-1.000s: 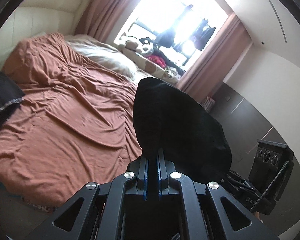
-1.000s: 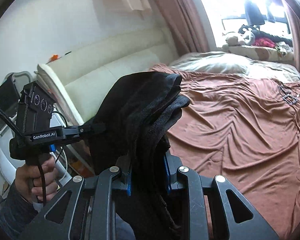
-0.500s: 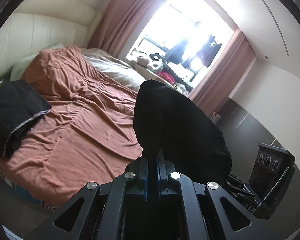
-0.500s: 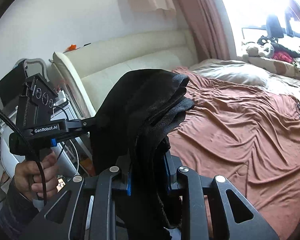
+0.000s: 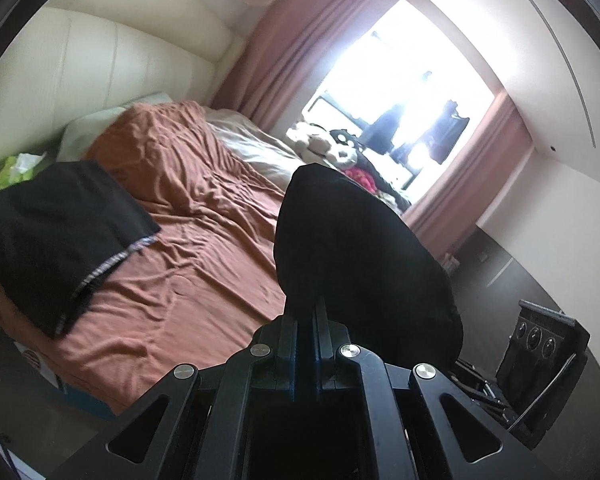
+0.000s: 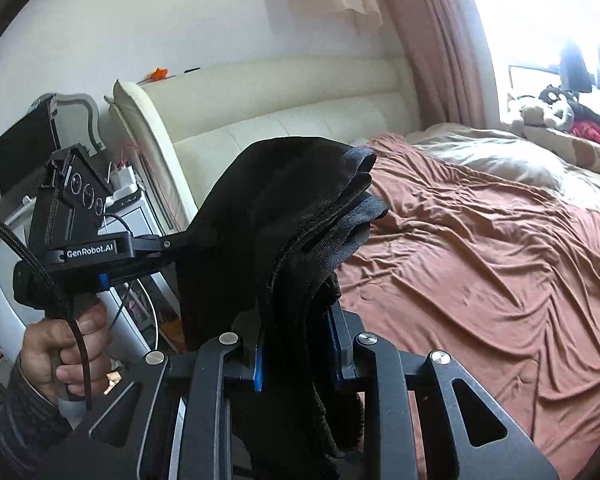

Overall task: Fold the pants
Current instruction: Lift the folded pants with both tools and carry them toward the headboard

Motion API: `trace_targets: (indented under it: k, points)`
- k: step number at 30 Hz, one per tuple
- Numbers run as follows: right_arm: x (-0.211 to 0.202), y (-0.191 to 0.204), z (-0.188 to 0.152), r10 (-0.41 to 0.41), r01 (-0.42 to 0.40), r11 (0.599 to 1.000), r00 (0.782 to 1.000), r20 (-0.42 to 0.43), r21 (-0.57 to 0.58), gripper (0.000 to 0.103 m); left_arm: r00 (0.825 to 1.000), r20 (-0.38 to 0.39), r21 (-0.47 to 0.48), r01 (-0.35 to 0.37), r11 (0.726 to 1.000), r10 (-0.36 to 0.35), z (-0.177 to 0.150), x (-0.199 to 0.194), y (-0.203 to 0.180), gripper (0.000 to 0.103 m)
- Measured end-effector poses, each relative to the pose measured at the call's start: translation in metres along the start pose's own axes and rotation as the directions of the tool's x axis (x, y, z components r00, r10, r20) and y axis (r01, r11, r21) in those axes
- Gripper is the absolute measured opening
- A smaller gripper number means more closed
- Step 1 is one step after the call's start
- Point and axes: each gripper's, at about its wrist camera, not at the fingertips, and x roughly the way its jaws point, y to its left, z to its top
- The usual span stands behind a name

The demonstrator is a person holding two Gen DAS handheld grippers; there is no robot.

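1. Right gripper (image 6: 298, 344): jaws partly apart, clamped on a thick bundle of folded black pants (image 6: 284, 216); layered edges stick up and fan to the right above the jaws, a fringe of cloth hangs below them.
2. Left gripper (image 5: 307, 312): jaws almost fully together, pinching a thin edge of the same pants (image 5: 352, 256); the cloth bulges up and to the right of the fingertips.
3. In the right wrist view the left gripper (image 6: 172, 246) comes in from the left and meets the pants' left side; a hand (image 6: 66, 350) with a dark sleeve holds its handle.
4. The pants are held up in the air between the two grippers, on the near side of the bed (image 6: 500, 248), not resting on it.
5. The bed has a rumpled rust-brown sheet; a second dark folded garment (image 5: 60, 236) lies on its near left corner, well apart from the held pants.
6. Behind the bed: cream padded headboard (image 6: 284, 108).
7. Beyond the bed's far side: plush toys (image 6: 548, 112) on the sill of a bright window (image 5: 404, 92), with pink curtains (image 5: 292, 48).
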Motion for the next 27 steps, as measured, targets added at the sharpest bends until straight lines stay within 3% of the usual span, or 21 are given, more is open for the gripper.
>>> trace_targets:
  k: [19, 27]
  points:
    - [0.133, 0.025, 0.020, 0.098, -0.096, 0.995, 0.992, -0.080, 0.028, 0.021, 0.992, 0.028, -0.048, -0.122, 0.991, 0.123, 0.049, -0.021, 0.121, 0.005]
    - [0.190, 0.047, 0.043, 0.164, -0.160, 0.986, 0.983, -0.079, 0.057, 0.021, 0.973, 0.061, -0.024, -0.223, 0.974, 0.224, 0.090, -0.041, 0.156, 0.005]
